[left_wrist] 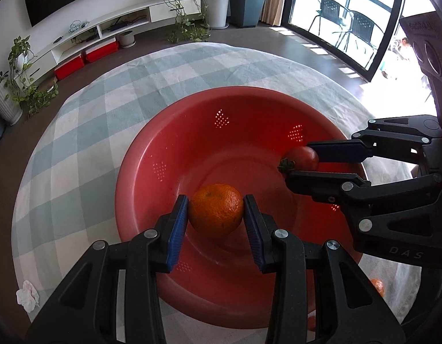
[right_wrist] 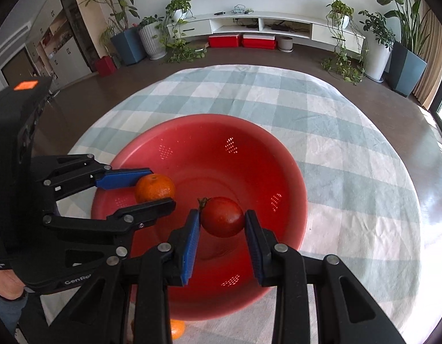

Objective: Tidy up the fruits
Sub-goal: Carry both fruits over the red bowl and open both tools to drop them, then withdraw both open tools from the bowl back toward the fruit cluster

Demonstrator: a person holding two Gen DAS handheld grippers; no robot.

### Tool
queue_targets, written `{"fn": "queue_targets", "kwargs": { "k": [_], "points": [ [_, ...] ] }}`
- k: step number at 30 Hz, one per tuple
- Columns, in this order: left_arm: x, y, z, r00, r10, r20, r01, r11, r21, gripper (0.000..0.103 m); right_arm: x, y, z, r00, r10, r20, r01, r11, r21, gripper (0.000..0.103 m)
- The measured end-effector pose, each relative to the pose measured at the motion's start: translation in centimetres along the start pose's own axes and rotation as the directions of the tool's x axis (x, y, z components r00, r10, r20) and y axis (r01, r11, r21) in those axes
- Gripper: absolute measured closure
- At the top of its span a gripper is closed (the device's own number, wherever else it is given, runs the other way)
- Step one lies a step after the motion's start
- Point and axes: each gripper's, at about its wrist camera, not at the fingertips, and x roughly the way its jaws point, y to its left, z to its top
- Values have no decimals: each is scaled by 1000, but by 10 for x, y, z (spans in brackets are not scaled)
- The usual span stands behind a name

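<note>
Both fruits are held over the red colander [left_wrist: 140,154], which sits on the checked-cloth counter [left_wrist: 86,109].

Left gripper [left_wrist: 215,210]: jaws clamped on the orange [left_wrist: 215,210], pads on opposite sides at about its widest line. It hangs over the near-left of the colander, not touching the floor as far as I can tell. Pebbly rind should give decent friction and the fruit is firm with slight give, so the grip looks stable.

Right gripper [right_wrist: 222,220]: jaws clamped on the tomato [right_wrist: 222,218], stem and calyx pointing left past the pad. It sits over the colander's middle-right. Skin is smooth and glossy, so it is likely slippery and easy to bruise or split. I would keep the squeeze light and the pads on the widest part, off the stem.

Both are light, round and will roll on the sloped colander wall. Release low.

Another orange fruit [right_wrist: 177,328] lies on the cloth at the near edge, partly hidden behind the gripper. A crumpled tissue [left_wrist: 27,295] lies near-left.
</note>
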Motion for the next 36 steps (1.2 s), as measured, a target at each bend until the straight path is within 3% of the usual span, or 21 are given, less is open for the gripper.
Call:
{"fn": "queue_targets", "kwargs": {
  "k": [9, 19, 20, 22, 27, 32, 34, 36],
  "points": [
    [7, -10, -2, 999, 54, -1, -53, 996, 73, 66, 15, 9, 3, 996, -83, -22, 81, 994, -78, 68],
    [8, -15, -3, 997, 75, -7, -74, 991, 108, 64, 17, 9, 4, 995, -103, -20, 101, 990, -94, 66],
    [9, -16, -3, 997, 81, -8, -79, 990, 117, 61, 15, 9, 4, 995, -97, -14, 95, 992, -88, 65],
    [7, -19, -3, 996, 93, 10, -93, 987, 129, 37, 11, 7, 5, 998, -64, 8, 64, 995, -72, 46],
    [1, -14, -1, 995, 96, 30, -99, 989, 105, 35, 3, 7, 6, 996, -75, 37, 77, 995, -60, 37],
    [-27, -9, -1, 987, 123, 102, -130, 989, 74, 35, -28, 3, 5, 991, -62, 114, 66, 998, -26, 35],
    [-49, -8, -4, 979, 130, 157, -140, 989, 55, 30, -51, 4, 3, 984, -50, 171, 52, 999, -11, 21],
    [-76, -4, -11, 967, 116, 227, -120, 993, 5, 27, -81, 5, -3, 967, -19, 253, 21, 1000, -8, 14]
  ]
}}
